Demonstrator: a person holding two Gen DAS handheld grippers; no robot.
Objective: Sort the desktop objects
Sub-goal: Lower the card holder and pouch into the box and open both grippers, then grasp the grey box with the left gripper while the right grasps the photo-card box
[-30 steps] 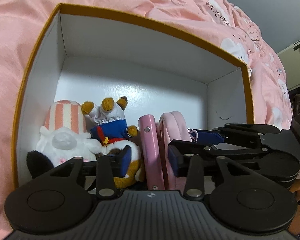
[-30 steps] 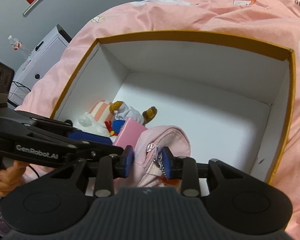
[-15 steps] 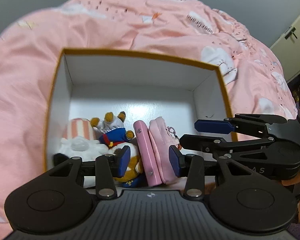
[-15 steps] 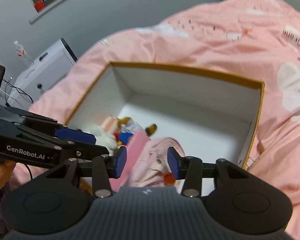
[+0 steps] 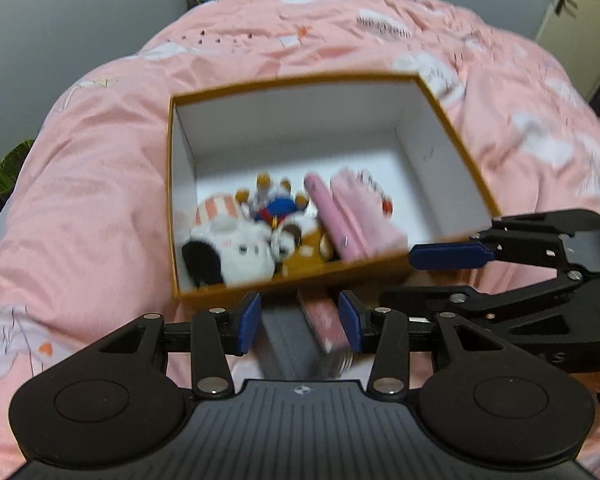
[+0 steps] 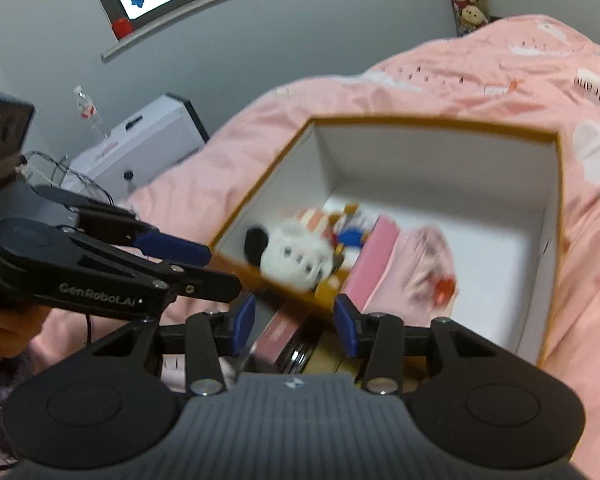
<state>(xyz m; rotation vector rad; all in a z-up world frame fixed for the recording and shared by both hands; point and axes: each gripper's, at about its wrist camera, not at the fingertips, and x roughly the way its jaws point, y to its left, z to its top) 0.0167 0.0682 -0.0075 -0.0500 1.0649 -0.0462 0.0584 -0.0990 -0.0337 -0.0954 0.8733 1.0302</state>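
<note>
Both grippers drew back and rose out of the box — the left gripper and right gripper now hung outside its near wall, each empty with jaws parted. More pink bedspread came into view — frames blurred.

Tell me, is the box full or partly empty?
Partly empty. Toys and pink cases fill the box's near end; its far floor is bare.

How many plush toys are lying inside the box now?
2 that I can make out: a white plush with a black ear at the near-left corner of the box, and a plush in blue clothes just behind it. Blur may hide more.
</note>
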